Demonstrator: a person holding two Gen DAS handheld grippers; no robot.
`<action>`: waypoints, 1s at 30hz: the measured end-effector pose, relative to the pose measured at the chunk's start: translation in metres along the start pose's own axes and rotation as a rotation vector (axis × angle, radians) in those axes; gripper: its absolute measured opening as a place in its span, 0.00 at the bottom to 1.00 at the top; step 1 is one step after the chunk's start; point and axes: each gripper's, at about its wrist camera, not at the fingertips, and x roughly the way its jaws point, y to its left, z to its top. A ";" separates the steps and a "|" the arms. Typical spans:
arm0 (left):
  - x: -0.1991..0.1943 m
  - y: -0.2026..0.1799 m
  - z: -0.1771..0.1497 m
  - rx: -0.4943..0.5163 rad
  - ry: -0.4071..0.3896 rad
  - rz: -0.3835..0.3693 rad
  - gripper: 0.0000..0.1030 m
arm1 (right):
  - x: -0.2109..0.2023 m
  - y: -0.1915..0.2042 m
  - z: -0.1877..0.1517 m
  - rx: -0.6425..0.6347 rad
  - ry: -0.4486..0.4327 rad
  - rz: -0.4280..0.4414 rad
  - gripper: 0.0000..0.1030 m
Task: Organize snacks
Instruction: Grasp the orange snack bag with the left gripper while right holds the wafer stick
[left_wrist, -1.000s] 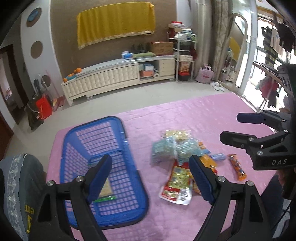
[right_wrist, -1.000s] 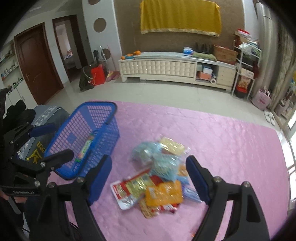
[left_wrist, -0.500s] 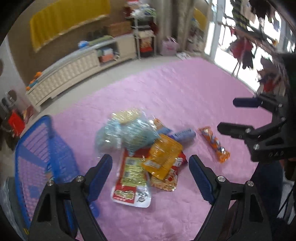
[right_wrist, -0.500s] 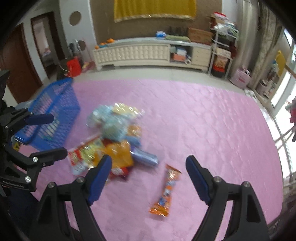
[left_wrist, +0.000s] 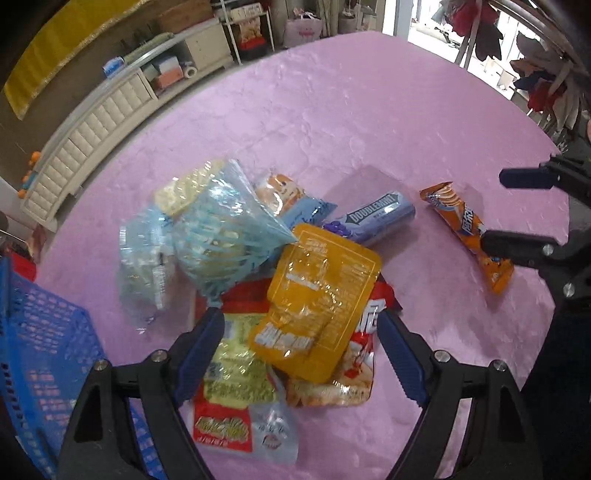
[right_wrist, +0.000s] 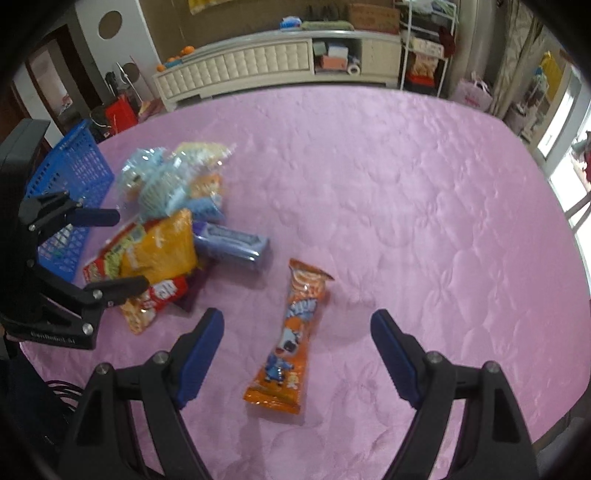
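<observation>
Both tongs are dropping closer, gaping and empty: right tongs (right_wrist: 297, 354) are straddling the orange snack bar (right_wrist: 291, 339) lying lengthwise between them, left tongs (left_wrist: 301, 349) hovering over the pile beside it.

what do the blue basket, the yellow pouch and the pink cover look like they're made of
Blue basket: rigid moulded plastic, judging by its open lattice walls and matte look.
Yellow pouch: glossy, partly see-through plastic film; it crinkles and throws glare.
Pink cover: soft quilted fabric with stitched puffy patterns and a slight sheen, possibly plush.
</observation>
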 end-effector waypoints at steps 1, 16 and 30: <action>0.005 0.001 0.002 -0.002 0.012 -0.016 0.81 | 0.004 -0.003 -0.001 0.008 0.009 0.001 0.83; 0.027 0.002 0.016 -0.049 0.020 -0.128 0.41 | 0.029 -0.005 -0.006 -0.005 0.062 0.010 0.25; -0.033 0.016 -0.003 -0.112 -0.093 -0.131 0.14 | 0.006 -0.006 -0.012 0.043 0.039 0.114 0.18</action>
